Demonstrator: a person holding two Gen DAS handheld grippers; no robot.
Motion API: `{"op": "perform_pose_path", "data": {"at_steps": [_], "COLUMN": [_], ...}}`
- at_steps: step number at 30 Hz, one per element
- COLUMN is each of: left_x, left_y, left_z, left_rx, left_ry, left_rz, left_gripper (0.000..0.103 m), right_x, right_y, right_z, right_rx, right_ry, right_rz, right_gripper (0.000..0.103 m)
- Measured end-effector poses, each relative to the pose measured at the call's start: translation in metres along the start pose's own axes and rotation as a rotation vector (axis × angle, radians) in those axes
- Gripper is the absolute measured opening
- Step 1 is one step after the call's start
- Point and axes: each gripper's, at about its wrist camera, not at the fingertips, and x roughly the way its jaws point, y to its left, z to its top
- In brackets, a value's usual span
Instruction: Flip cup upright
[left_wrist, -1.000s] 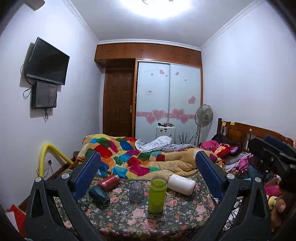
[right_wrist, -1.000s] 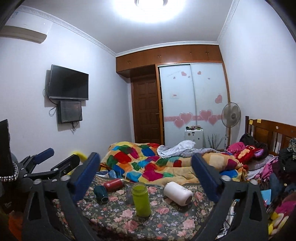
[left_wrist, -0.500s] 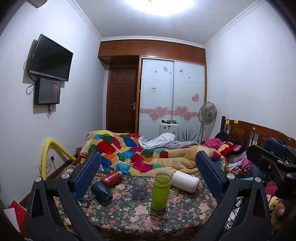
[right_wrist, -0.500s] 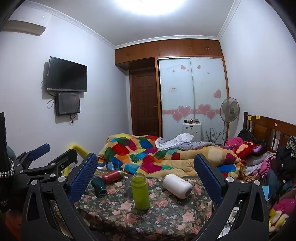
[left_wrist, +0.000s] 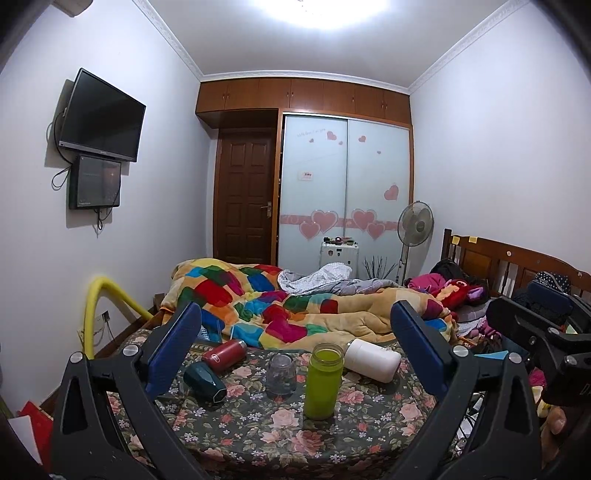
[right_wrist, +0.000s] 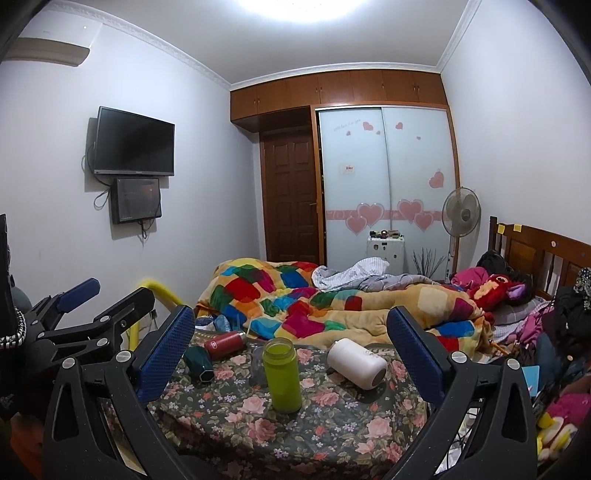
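Observation:
Several cups stand or lie on a floral-cloth table. A white cup lies on its side at the right. A red cup and a dark green cup lie on their sides at the left. A green bottle stands upright, with a clear glass cup beside it, mouth down. My left gripper and right gripper are both open and empty, held back from the table.
A bed with a colourful quilt lies right behind the table. A yellow bent tube stands at the left wall. Clothes and toys pile up on the right. The other gripper shows at each view's edge.
Both cameras have tilted down and eased a little closer to the table, so the cups sit higher and larger in view. Nothing on the table moved; both grippers stayed open.

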Motion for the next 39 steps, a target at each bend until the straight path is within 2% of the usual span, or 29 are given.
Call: {"op": "perform_pose_path", "data": {"at_steps": [39], "left_x": [0.0056], "left_y": [-0.0022], "left_z": [-0.0066], "left_rx": [0.006], "left_ry": [0.006], "left_rz": [-0.023], "left_gripper": [0.103], "right_x": [0.0018], "right_y": [0.0004], "right_z": [-0.0009], "right_rx": [0.003], "right_ry": [0.005], "right_rz": [0.001], "right_gripper": [0.103]}}
